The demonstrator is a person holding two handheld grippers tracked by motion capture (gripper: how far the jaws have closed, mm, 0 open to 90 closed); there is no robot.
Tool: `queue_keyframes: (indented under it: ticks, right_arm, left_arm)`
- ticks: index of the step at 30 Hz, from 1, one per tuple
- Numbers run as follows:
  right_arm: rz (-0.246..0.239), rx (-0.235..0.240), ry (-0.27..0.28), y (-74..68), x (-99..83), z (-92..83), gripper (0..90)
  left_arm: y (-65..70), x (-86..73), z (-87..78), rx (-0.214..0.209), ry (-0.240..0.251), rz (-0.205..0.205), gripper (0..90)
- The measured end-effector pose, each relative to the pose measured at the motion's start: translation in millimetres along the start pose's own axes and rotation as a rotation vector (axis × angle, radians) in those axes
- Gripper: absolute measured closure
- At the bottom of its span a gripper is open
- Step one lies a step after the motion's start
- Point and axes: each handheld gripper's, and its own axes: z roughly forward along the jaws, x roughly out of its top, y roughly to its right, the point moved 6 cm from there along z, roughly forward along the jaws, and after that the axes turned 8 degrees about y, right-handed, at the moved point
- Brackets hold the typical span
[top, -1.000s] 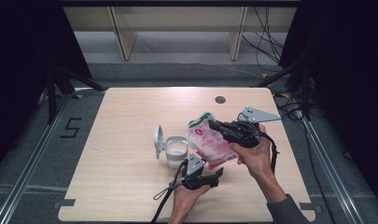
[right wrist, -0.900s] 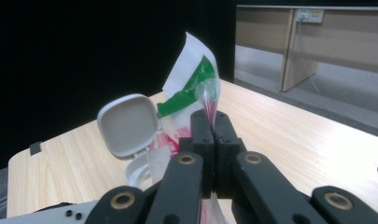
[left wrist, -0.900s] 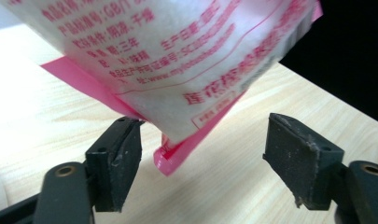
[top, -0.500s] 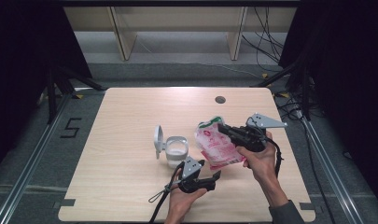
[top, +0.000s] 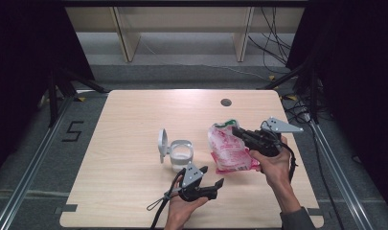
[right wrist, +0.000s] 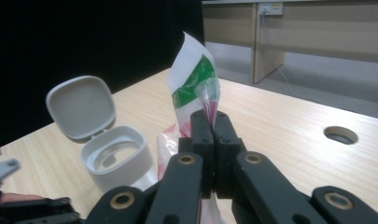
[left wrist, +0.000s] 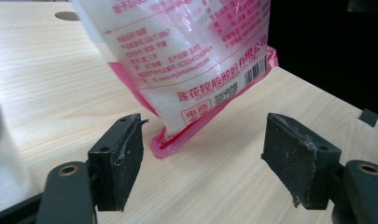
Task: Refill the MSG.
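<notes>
Item 1 — bag (top: 230, 149): a clear plastic pouch with pink print and pink edges, holding a white grainy filling, with a green-and-white strip at its top. It sits right of the table's middle, held up by its top, while its lower pink corner (left wrist: 170, 142) reaches down to the tabletop; whether it actually rests there cannot be told. In the high view it leans toward the person.

Item 2 — right gripper (top: 238, 132): held in the person's right hand (top: 273, 160), with a grey three-cornered plate on top. Its two black jaws are clamped together on the gathered neck of the bag, just under the green strip (right wrist: 196, 81), as the right gripper view shows.

Item 3 — left gripper (top: 211, 178): held in the left hand (top: 182, 211) near the front edge of the table, a cable trailing off behind it. Its jaws stand wide apart and hold nothing. In the left gripper view the bag's lower corner lies beyond and between them, clear of both pads.

Item 4 — container (top: 180, 155): a small white tub with rounded corners, standing just left of the bag and apart from it. Its hinged lid (top: 163, 144) is flipped open and stands upright at the tub's left side.

Item 5 — table (top: 134, 120): light wood, with a round hole (top: 225, 102) near the far edge.
</notes>
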Motion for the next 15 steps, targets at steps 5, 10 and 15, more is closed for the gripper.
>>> queue_keyframes:
  ticks: [5,10,15]
  right_arm:
    - [0.003,-0.029,-0.012,9.7,-3.6,-4.5,90.0]
    - [-0.003,-0.061,-0.022,18.4,-6.1,-6.5,90.0]
    - [-0.028,-0.082,-0.032,22.6,-8.3,-5.0,90.0]
  left_arm:
    - [-3.1,4.8,-8.3,0.016,0.017,0.011,28.1]
    - [-2.6,6.4,-17.5,0.014,0.014,0.033,28.3]
    - [-4.1,4.3,-23.3,0.027,-0.003,0.032,28.3]
